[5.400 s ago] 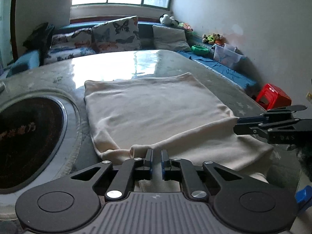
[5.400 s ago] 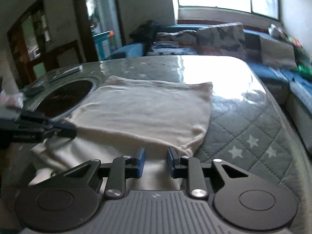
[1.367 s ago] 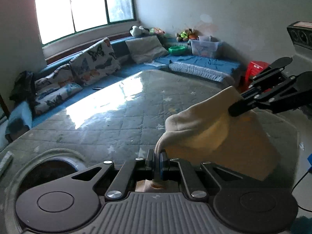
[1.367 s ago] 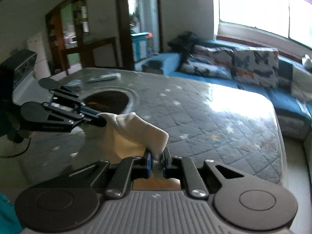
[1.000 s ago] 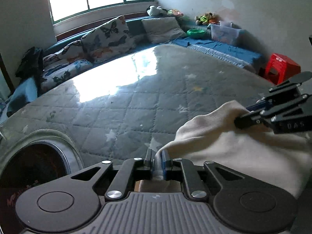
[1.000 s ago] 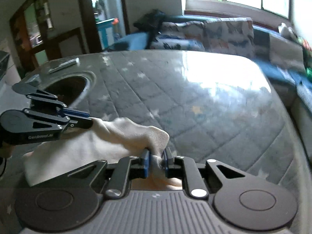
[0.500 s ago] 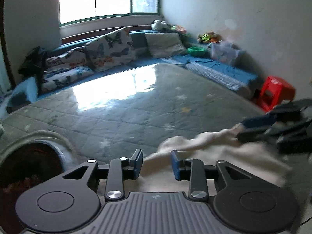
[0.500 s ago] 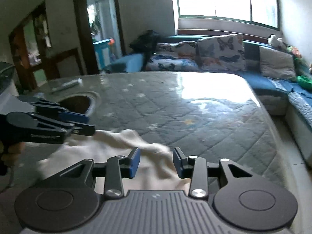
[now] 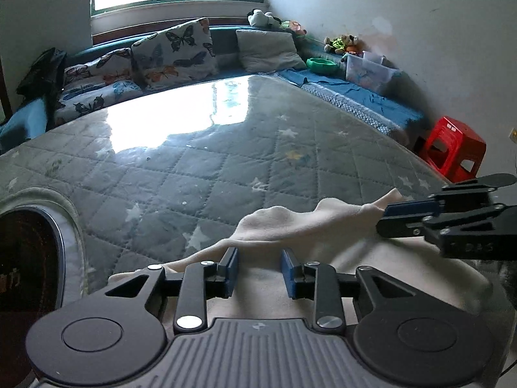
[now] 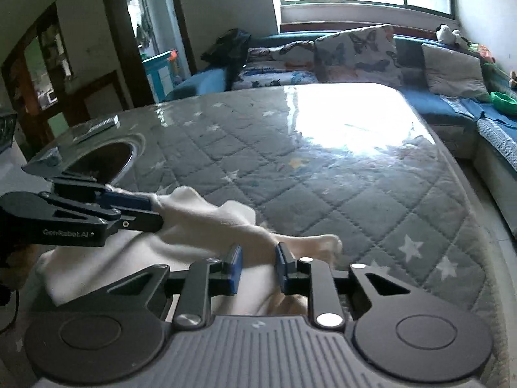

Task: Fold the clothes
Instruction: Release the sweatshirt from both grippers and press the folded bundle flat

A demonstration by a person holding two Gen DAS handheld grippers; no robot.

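Note:
A cream cloth (image 9: 290, 229) lies bunched in folds on the near edge of the grey quilted table (image 9: 226, 161). My left gripper (image 9: 259, 271) stands open just over the cloth's left part, with fabric showing between and below its blue pads. On the right of this view my right gripper (image 9: 387, 220) rests against a raised corner of the cloth. In the right wrist view the right gripper (image 10: 257, 270) is open over the cloth (image 10: 206, 223). The left gripper (image 10: 155, 211) reaches in from the left there and touches the fabric.
A round dark opening (image 9: 26, 258) is set into the table at the left. A flat remote-like object (image 10: 97, 126) lies beyond it. A red stool (image 9: 452, 152) stands off the table's right side. Cushioned benches (image 9: 174, 51) line the far walls.
Both grippers held the cloth up by its corners, brought it down onto the near edge of the table and opened. The cloth now rests loose on the table.

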